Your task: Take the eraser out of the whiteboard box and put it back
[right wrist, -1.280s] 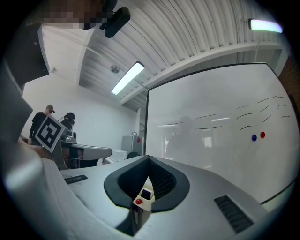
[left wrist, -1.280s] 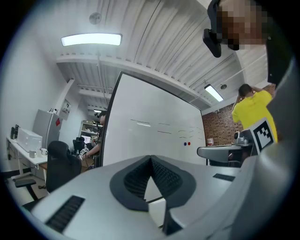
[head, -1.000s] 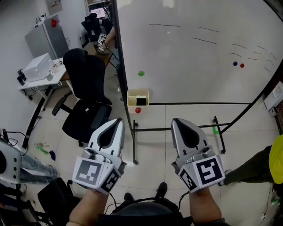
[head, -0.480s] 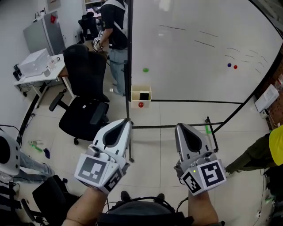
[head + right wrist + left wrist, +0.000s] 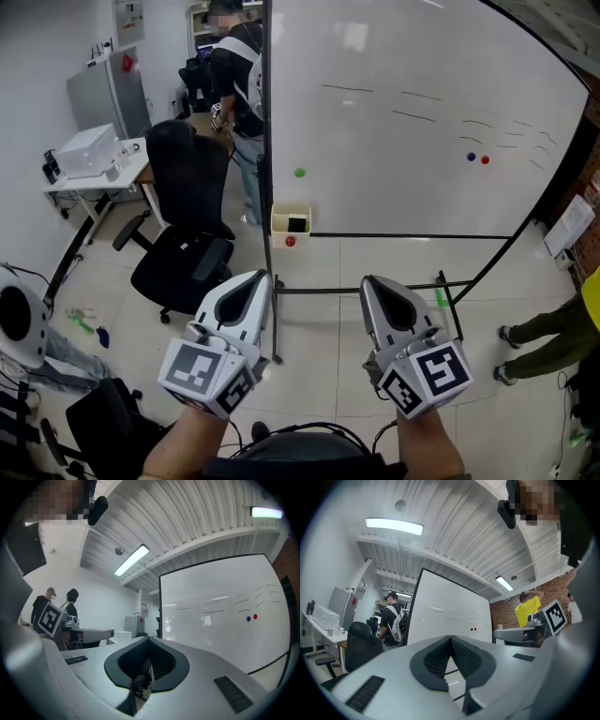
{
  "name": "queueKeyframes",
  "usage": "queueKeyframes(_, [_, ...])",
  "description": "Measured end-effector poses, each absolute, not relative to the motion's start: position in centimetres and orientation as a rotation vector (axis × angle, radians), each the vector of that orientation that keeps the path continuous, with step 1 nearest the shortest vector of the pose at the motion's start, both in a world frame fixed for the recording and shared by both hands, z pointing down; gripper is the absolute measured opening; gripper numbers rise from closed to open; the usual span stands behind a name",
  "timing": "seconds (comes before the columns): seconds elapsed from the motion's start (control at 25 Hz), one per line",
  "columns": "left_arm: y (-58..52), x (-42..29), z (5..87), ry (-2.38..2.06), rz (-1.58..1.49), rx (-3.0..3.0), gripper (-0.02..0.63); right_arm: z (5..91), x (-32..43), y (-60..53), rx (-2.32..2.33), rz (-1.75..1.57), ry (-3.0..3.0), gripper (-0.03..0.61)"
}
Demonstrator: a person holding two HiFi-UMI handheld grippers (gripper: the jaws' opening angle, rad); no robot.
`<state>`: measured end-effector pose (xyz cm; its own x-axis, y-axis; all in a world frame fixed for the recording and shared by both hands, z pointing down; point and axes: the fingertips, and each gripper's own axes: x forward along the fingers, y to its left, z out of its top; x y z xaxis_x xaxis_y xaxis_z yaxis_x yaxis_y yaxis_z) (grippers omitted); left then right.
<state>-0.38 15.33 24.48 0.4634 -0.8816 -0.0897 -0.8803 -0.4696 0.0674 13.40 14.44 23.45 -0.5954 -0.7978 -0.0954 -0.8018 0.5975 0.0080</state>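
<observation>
Grey grippers (image 5: pixel 261 275) (image 5: pixel 367 280), black-white marker cubes (image 5: pixel 202 373)

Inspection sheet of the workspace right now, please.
Surface: white whiteboard, faint marker lines.
Job's things: black eraser sits in the cream whiteboard box at the board's lower left corner.
Clutter: green round magnet above the box, red round magnet below it.
Grippers: left tongs and right tongs both shut, empty, short of the board.
Cables: thin dark cable on the floor, far left.
Surroundings: black office chair, person with backpack behind it.
</observation>
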Motion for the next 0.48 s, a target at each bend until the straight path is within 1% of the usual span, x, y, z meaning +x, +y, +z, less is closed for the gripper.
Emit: queueKeyframes(0.48, [16.5, 0.9, 24.1, -1.632, -0.162, 2.683, 0.032, 23.4, 16.0, 16.2, -1.415, 0.072, 2.696, 0.008])
